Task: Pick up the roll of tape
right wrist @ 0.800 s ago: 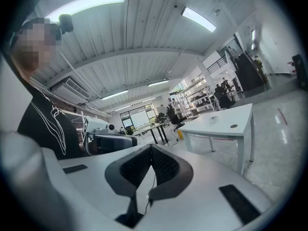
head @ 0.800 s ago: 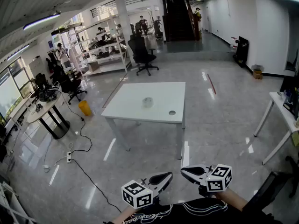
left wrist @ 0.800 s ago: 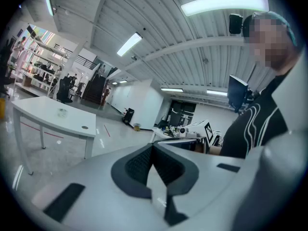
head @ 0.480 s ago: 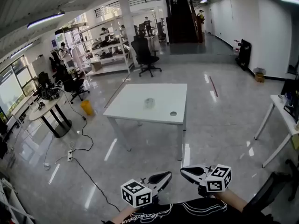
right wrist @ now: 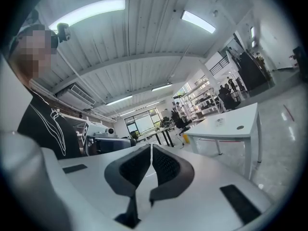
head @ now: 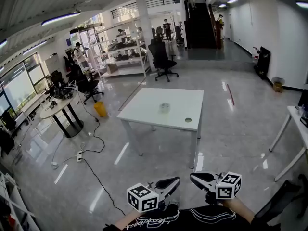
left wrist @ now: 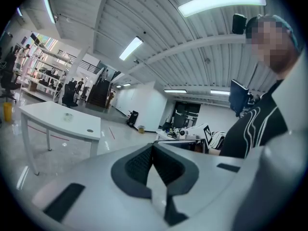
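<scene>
A small clear roll of tape [head: 165,108] lies near the middle of a white table [head: 144,114] several steps ahead across the glossy floor. Both grippers are held close to the person's body at the bottom of the head view, far from the table. My left gripper [head: 169,182] and my right gripper [head: 196,178] point toward each other, tips a short way apart, both shut and empty. The left gripper view shows its shut jaws [left wrist: 153,146] with the table [left wrist: 43,119] and the roll of tape [left wrist: 68,116] far off at left. In the right gripper view the roll of tape [right wrist: 220,121] sits beyond the shut jaws [right wrist: 150,148].
A round grommet [head: 187,120] is set near the table's right edge. A black office chair [head: 162,61] and shelves [head: 115,49] stand behind it. A round table [head: 60,110], a yellow bin [head: 100,109] and floor cables [head: 91,150] are at left. Another white table [head: 294,124] is at right.
The head view has shifted, so the table and room sit a little further right in the picture. Both grippers stay shut, in nearly the same place by the body.
</scene>
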The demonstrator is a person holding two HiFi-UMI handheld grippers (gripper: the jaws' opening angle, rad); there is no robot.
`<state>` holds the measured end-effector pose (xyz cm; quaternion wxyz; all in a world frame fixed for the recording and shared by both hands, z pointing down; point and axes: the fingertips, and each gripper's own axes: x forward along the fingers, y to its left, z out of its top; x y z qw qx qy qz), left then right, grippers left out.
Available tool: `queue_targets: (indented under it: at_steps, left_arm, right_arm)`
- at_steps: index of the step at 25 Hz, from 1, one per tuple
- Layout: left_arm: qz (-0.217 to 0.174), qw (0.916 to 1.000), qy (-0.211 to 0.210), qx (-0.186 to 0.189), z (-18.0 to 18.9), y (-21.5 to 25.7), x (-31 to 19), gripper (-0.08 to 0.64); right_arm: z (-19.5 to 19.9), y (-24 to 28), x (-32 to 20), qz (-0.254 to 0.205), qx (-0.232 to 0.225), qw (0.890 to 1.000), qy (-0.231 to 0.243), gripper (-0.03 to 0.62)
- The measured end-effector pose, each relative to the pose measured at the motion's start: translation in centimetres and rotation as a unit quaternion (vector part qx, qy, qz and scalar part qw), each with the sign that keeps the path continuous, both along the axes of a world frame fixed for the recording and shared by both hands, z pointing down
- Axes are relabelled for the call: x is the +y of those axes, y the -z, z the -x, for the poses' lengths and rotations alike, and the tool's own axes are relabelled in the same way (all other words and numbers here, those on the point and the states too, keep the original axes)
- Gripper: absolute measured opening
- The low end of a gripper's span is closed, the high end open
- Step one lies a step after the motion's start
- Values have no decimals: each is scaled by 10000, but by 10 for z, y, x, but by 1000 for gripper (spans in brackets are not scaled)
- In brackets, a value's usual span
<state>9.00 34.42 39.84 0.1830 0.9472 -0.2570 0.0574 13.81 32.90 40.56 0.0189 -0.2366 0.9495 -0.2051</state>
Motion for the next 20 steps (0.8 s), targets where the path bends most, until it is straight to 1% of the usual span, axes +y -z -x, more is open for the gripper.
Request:
queue_targets:
  at_steps: [5,9,12,16,20]
  left_arm:
    - [89,9999,74,31,8,-9,-13,3]
    - [247,9997,-51,41,-2,-23,-27,3]
    - [331,9992,-168,116,-7,-29,-43,3]
    - [448,9988,-155,151,-2,-36,-78,3]
    - [614,9978,-122,212,15,-47,-137,3]
  right_arm:
    - [6,-11,-8,81,42,9999,76,15]
    - [0,-22,-22,169,150,9997,30,15]
    - [-3,-26,-41,233,225,9995,-46,15]
    - [1,-34,-77,323,309,9990,-51,15]
    - [16,-45,-132,386,395,9985,-41,15]
